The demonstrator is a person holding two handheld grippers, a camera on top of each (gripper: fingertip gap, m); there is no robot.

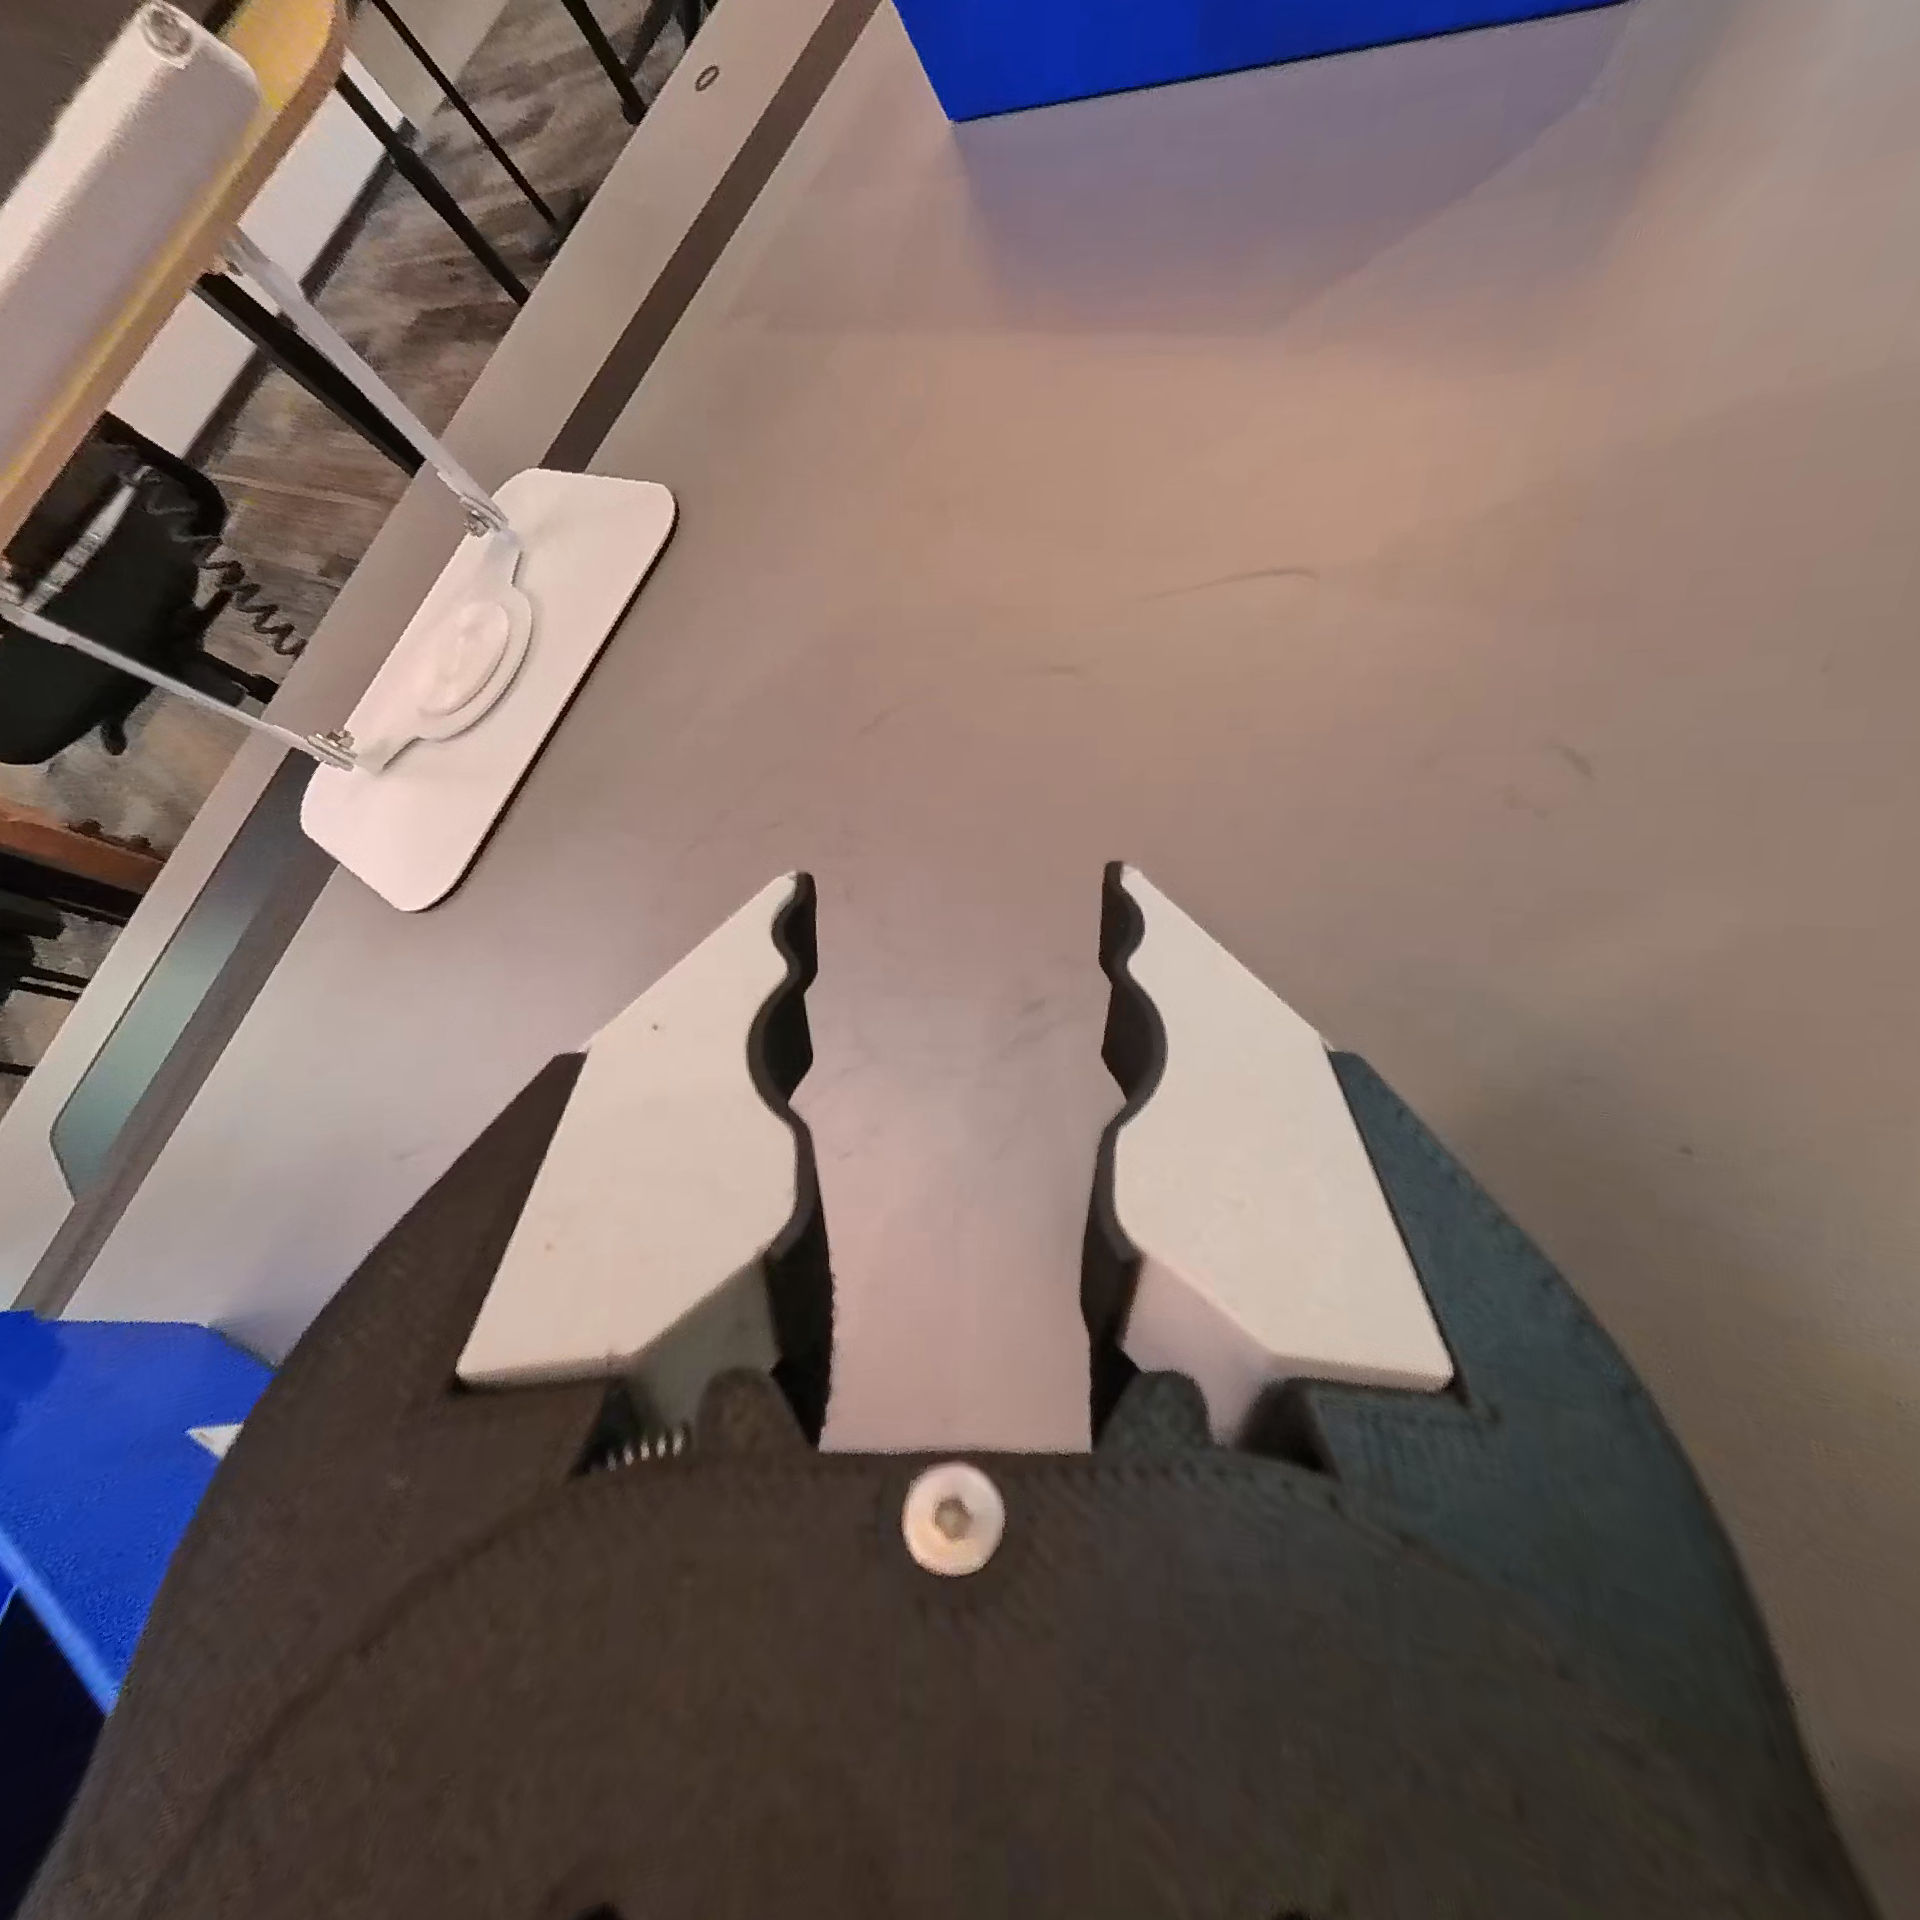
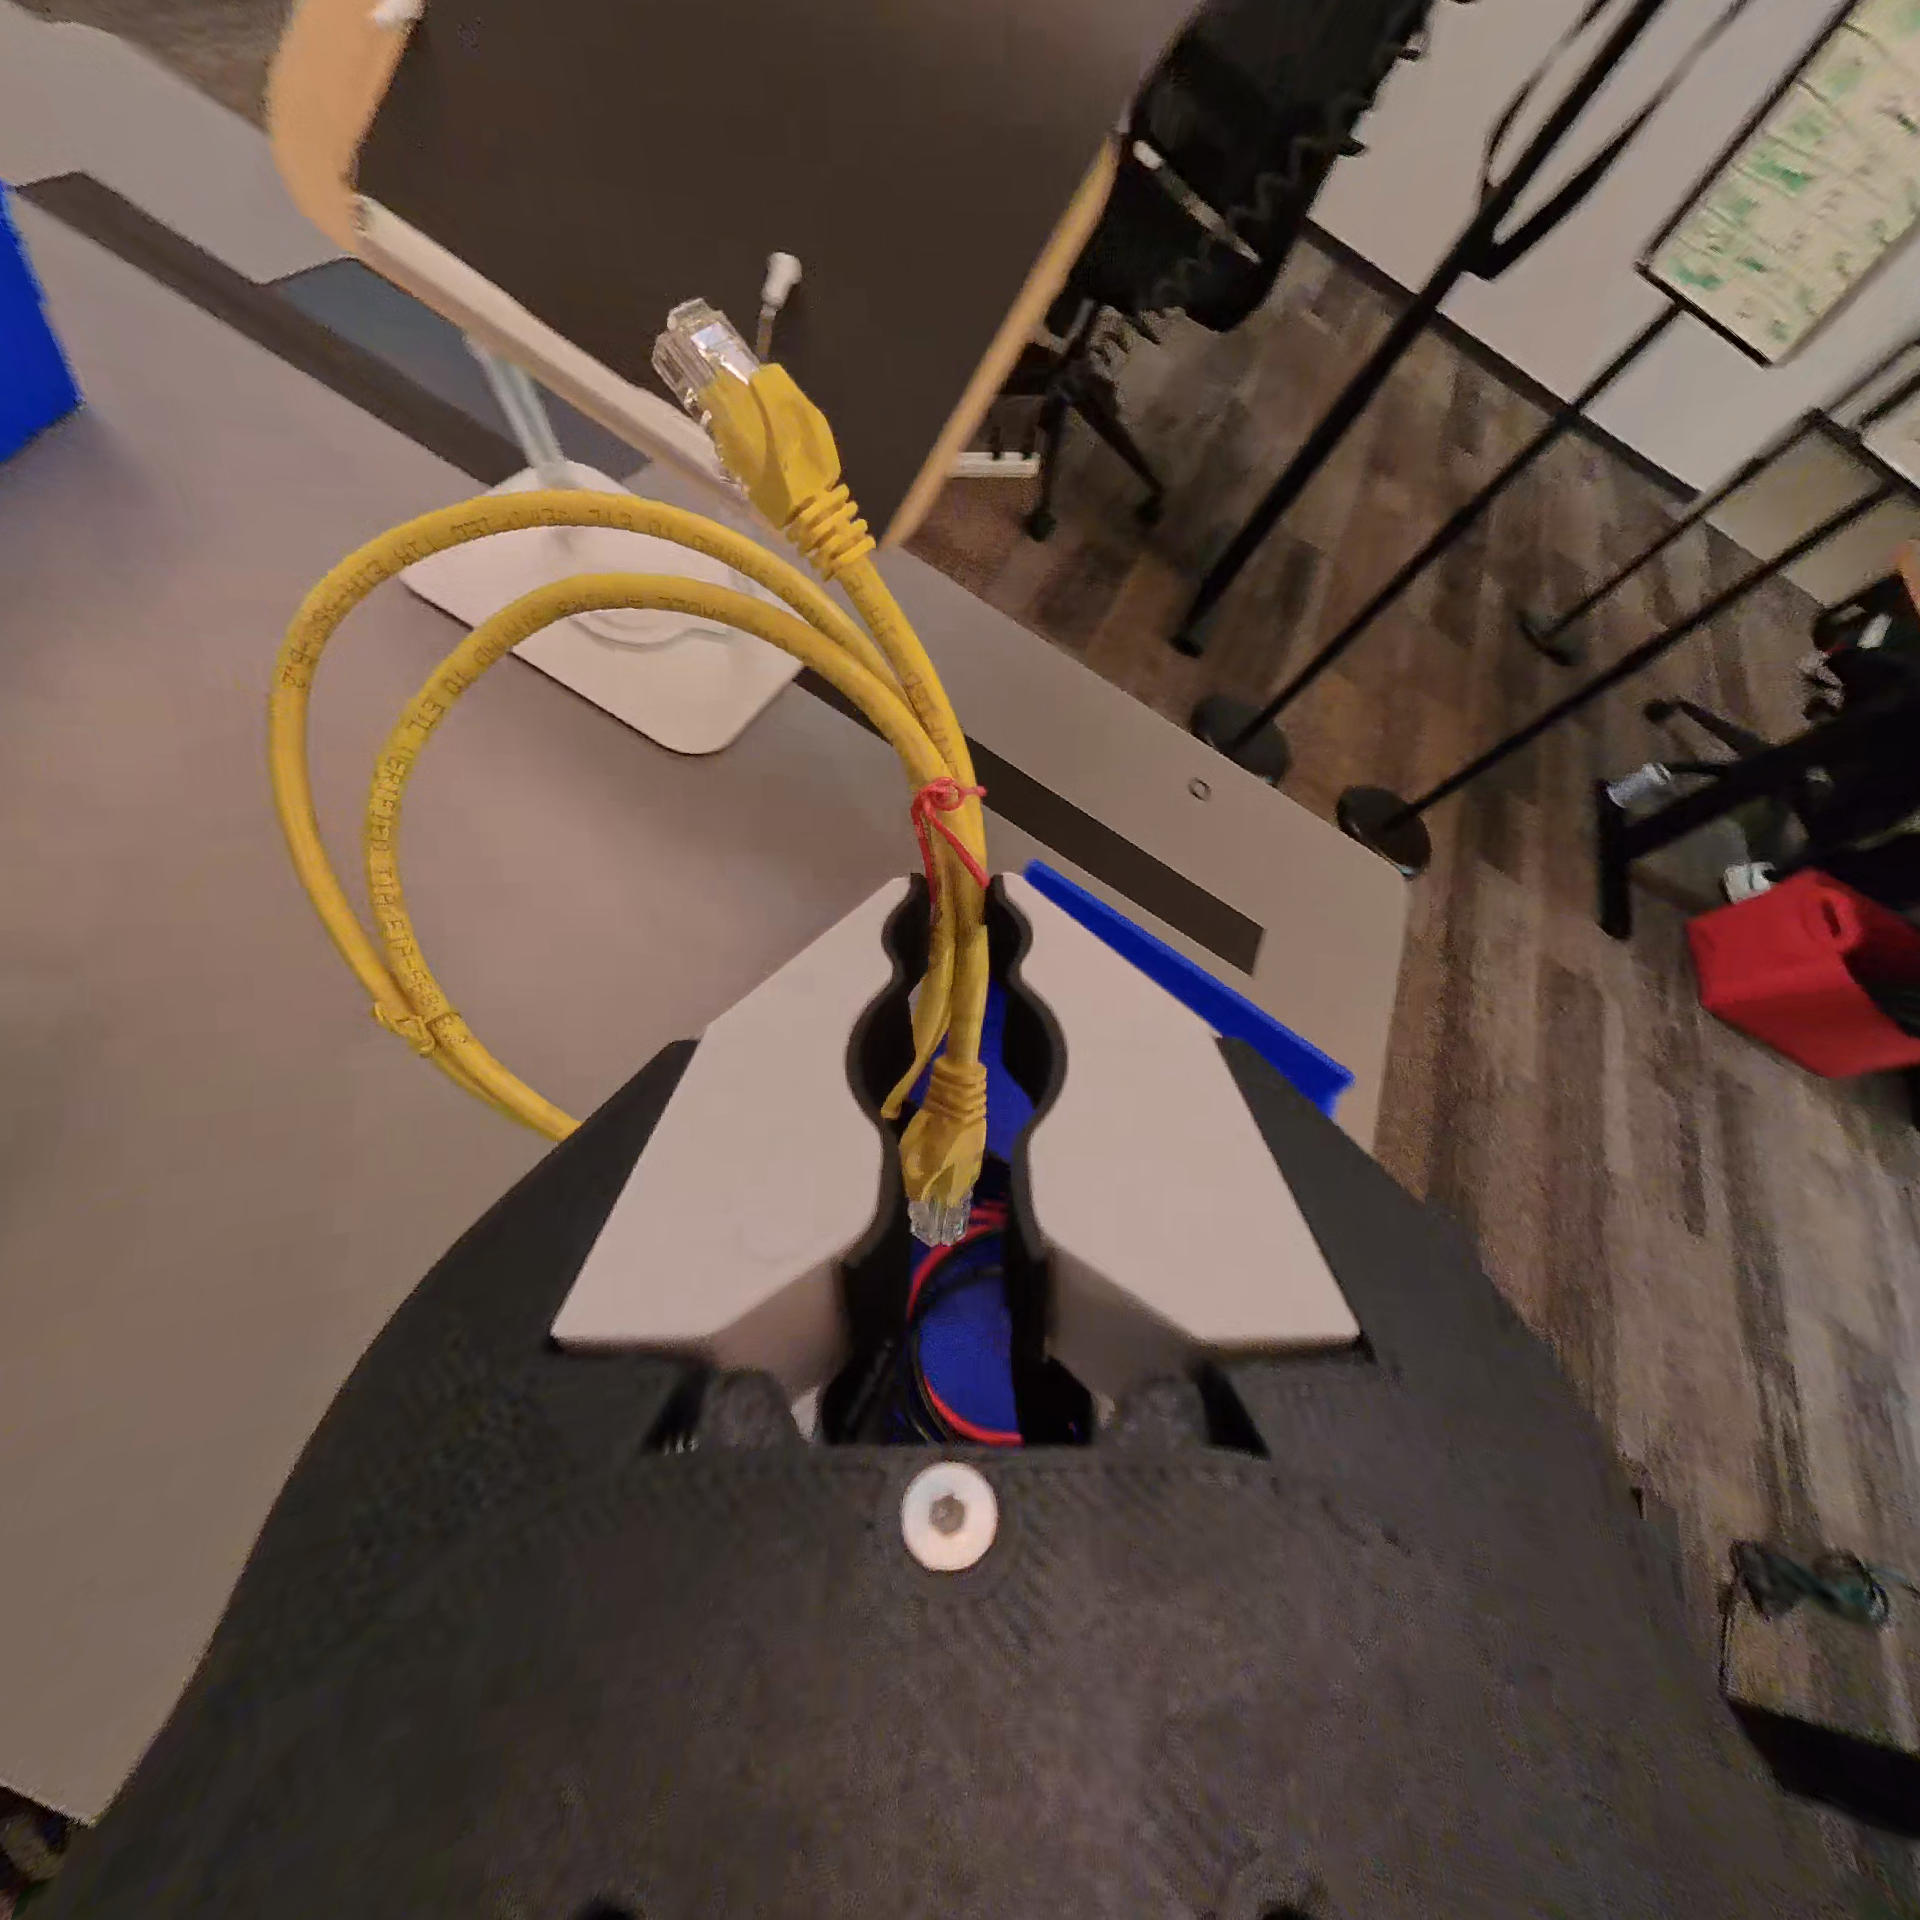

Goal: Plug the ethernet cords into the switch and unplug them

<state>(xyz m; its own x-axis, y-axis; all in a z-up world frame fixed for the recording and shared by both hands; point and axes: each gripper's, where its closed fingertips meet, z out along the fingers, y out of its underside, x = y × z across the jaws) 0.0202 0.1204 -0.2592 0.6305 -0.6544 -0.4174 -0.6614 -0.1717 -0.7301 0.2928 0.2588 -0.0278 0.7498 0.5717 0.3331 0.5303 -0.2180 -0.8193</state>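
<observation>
Your right tool (image 2: 954, 883) pinches the light, floppy yellow cord (image 2: 322, 790) at its tie — regrip the stiff boot (image 2: 795, 442) at 11 o'clock — left tool (image 1: 958, 883) gapes empty.

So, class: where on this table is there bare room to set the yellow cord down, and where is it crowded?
Bare tabletop lies ahead of the open left tongs, bordered by the white stand base on the left and the blue bin at the far end. It is crowded at the right tongs, which pinch the coiled yellow ethernet cord over another blue bin.
</observation>
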